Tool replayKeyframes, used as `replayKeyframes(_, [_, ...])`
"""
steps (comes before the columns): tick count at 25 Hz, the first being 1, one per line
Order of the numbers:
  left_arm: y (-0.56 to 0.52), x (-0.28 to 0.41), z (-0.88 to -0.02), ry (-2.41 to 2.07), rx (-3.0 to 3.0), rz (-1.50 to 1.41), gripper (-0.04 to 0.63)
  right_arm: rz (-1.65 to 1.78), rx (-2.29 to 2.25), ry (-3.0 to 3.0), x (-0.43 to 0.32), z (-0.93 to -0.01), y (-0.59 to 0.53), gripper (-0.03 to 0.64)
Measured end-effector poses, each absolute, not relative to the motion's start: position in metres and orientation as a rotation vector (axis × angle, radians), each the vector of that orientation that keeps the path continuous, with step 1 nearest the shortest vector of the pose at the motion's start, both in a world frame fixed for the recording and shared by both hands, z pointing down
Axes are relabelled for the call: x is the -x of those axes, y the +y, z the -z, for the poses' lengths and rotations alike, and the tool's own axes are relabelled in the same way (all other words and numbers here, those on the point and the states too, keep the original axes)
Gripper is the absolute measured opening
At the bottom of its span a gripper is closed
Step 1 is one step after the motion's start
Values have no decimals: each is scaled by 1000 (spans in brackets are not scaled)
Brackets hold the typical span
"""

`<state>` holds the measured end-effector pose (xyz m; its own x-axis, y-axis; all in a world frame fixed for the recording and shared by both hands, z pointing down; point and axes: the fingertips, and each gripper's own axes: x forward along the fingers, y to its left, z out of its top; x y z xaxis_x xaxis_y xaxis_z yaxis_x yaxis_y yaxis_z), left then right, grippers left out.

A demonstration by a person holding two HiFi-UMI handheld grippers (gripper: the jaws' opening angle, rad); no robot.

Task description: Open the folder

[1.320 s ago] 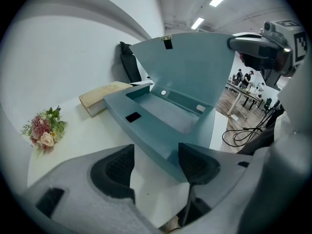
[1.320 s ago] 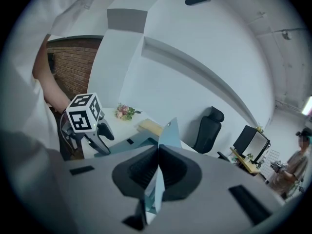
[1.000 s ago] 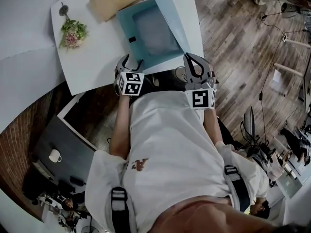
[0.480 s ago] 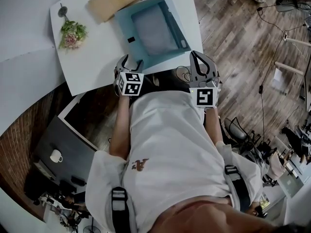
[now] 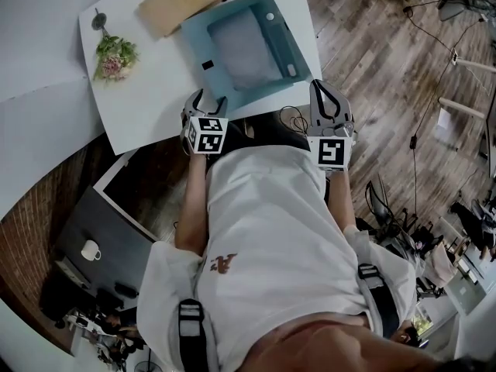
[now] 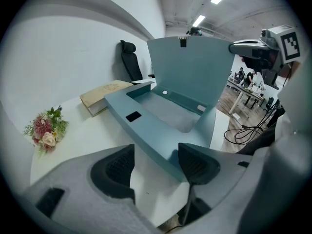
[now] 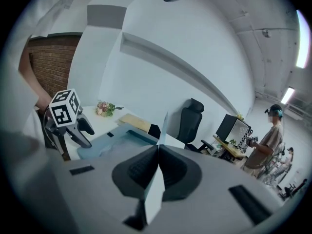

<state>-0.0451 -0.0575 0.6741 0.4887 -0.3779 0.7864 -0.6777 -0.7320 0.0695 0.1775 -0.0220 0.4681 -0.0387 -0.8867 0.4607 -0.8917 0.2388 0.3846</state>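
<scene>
Over white counter (image 5: 147, 107), with right gripper (image 7: 158, 167) fingers pinching the cover (image 6: 190, 72), swing outward slowly; brace folder (image 5: 240, 53) with spread left gripper (image 6: 157, 165) fingers.

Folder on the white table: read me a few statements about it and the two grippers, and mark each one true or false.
1. The right gripper is shut on the folder's cover. True.
2. The flowers lie inside the folder. False: they lie on the table, apart from it.
3. The left gripper is shut tight. False: its jaws stand apart, with the folder's near corner between them.
4. A tan book lies beside the folder. True.
5. The cover lies flat and closed. False: it stands raised.
</scene>
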Motion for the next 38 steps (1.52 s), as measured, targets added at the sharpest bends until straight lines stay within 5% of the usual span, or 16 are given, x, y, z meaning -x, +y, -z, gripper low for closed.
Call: replayKeyframes(38, [-55,45,-672,-891,-2351,-1133,291,-167,-1847,-1738,-268,-497,-12,9])
